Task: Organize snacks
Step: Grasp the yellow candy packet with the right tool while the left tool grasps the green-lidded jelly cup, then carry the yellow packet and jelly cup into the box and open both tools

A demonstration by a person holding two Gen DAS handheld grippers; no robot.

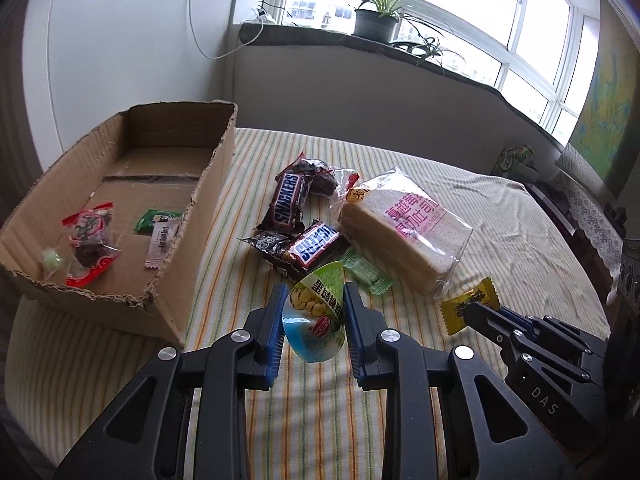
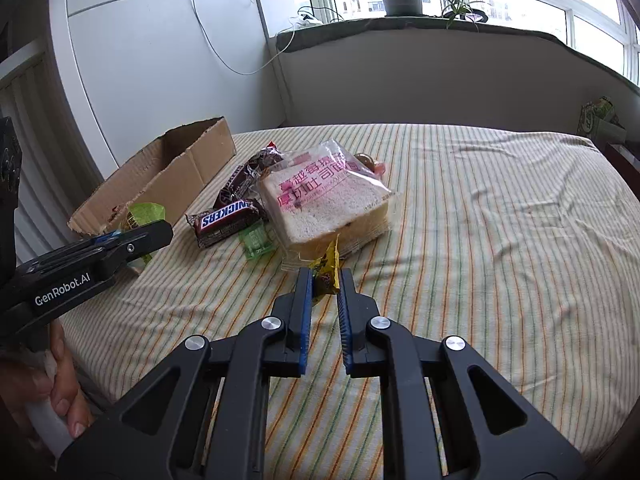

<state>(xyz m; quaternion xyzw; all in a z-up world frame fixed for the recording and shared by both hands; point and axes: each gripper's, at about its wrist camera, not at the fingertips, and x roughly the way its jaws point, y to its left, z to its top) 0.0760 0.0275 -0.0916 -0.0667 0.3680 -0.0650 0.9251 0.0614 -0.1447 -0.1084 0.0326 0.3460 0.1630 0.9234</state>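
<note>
My left gripper (image 1: 315, 292) is shut on a green and blue jelly cup (image 1: 316, 320), held just above the striped bedcover. In the right wrist view the left gripper (image 2: 162, 232) shows at the left with the jelly cup (image 2: 147, 213) at its tip, close to the box corner. My right gripper (image 2: 326, 274) is shut on a small yellow snack packet (image 2: 329, 270) that stands on edge between the pads. The left wrist view shows the right gripper (image 1: 474, 310) and the yellow packet (image 1: 470, 300) at the right. An open cardboard box (image 1: 212, 184) at the left holds a red-edged packet (image 1: 90, 242) and two small sachets.
Loose on the bedcover (image 1: 320, 400) lie two Snickers bars (image 1: 286, 200), a dark wrapped snack (image 1: 320, 178), a bagged loaf of sliced bread (image 1: 404, 224) and a green candy (image 1: 368, 274). A potted plant (image 1: 376, 20) stands on the windowsill. A hand (image 2: 60, 380) grips the left handle.
</note>
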